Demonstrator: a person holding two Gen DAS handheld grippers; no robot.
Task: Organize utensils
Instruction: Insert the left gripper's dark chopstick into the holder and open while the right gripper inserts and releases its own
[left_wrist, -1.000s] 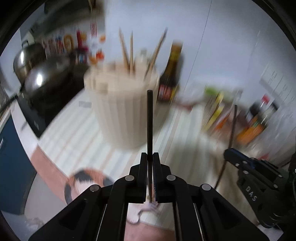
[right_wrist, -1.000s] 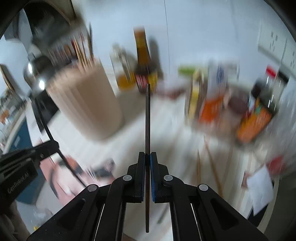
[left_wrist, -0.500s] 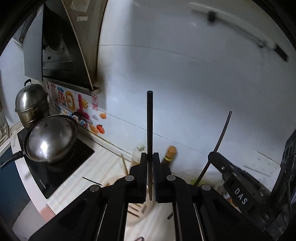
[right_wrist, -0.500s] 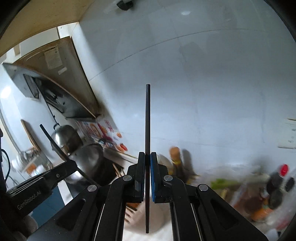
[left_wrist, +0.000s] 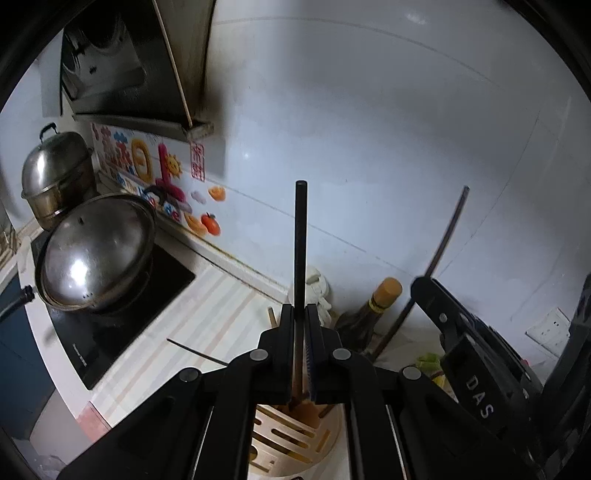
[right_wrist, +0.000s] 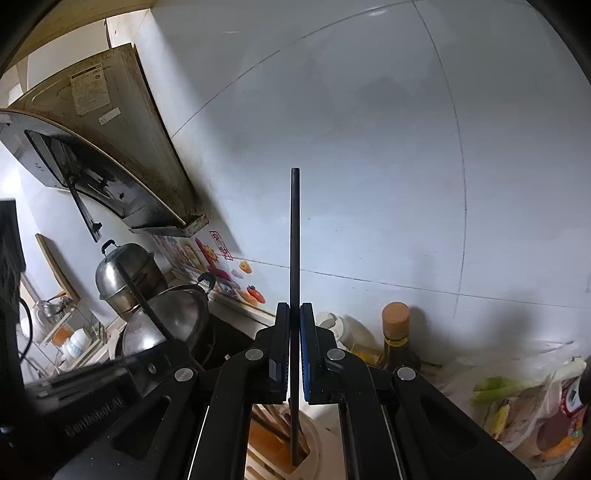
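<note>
My left gripper (left_wrist: 300, 309) is shut on a black chopstick (left_wrist: 300, 240) that stands upright between its fingers. Its lower end hangs over the cream slotted utensil holder (left_wrist: 291, 441) just below the jaws. My right gripper (right_wrist: 291, 308) is shut on a second black chopstick (right_wrist: 294, 236), also upright, its lower tip over the holder (right_wrist: 280, 439), where wooden chopsticks (right_wrist: 271, 417) stand. The right gripper (left_wrist: 421, 284) shows at the right of the left wrist view with its chopstick (left_wrist: 448, 232) slanting up. The left gripper (right_wrist: 162, 350) shows low on the left of the right wrist view.
A lidded wok (left_wrist: 96, 254) sits on a black cooktop (left_wrist: 122, 314), a steel pot (left_wrist: 55, 173) behind it. A dark sauce bottle (left_wrist: 373, 310) stands by the white wall. One black chopstick (left_wrist: 195, 352) lies on the striped counter. Bagged groceries (right_wrist: 524, 402) lie at the right.
Both grippers rose with their chopsticks from beside the holder to above it. The view swung from the counter up to the wall, and the holder now sits under the jaws.
</note>
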